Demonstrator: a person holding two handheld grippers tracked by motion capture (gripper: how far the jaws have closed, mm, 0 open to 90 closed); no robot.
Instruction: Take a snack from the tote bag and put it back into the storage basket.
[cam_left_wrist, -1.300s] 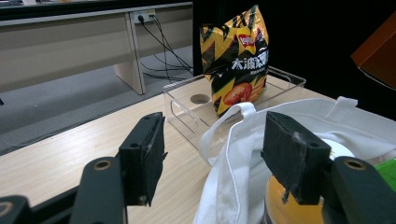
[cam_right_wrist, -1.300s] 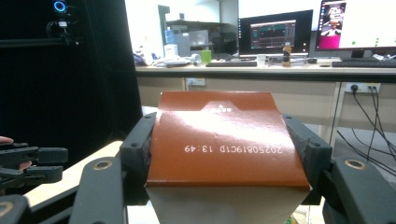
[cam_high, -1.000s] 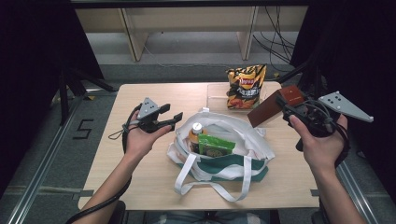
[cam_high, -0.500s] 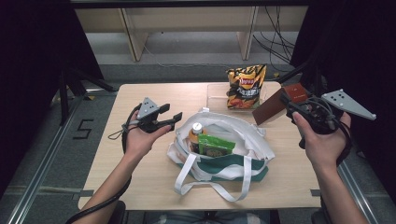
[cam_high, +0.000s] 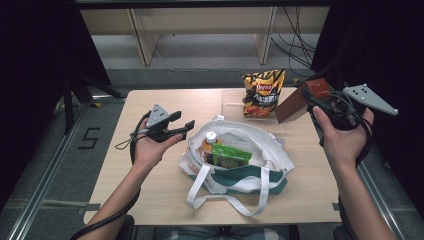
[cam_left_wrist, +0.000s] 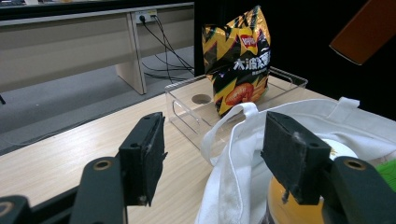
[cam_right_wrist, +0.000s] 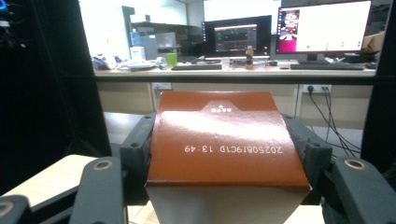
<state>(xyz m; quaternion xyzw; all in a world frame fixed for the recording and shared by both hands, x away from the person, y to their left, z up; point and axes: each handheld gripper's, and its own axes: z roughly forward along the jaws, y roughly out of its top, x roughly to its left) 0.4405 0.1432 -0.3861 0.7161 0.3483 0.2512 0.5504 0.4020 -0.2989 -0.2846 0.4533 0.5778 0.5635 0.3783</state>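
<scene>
A brown carton (cam_high: 296, 102) is clamped in the right gripper (cam_high: 320, 102) above the table's (cam_high: 165, 200) right edge, by the clear bin (cam_high: 235, 97). The left gripper (cam_high: 181, 127) is held open and empty beside the tote bag (cam_high: 250, 150), where a bottle (cam_high: 210, 142) and a green packet (cam_high: 231, 156) are left.

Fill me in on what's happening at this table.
A person works with a gripper in each hand. The right gripper holds a brown box between its jaws, up in the air off the table's right side. The left gripper sits open beside a white tote bag, which already holds a bottle and a green packet. A chip bag stands in a clear tray behind it.
</scene>
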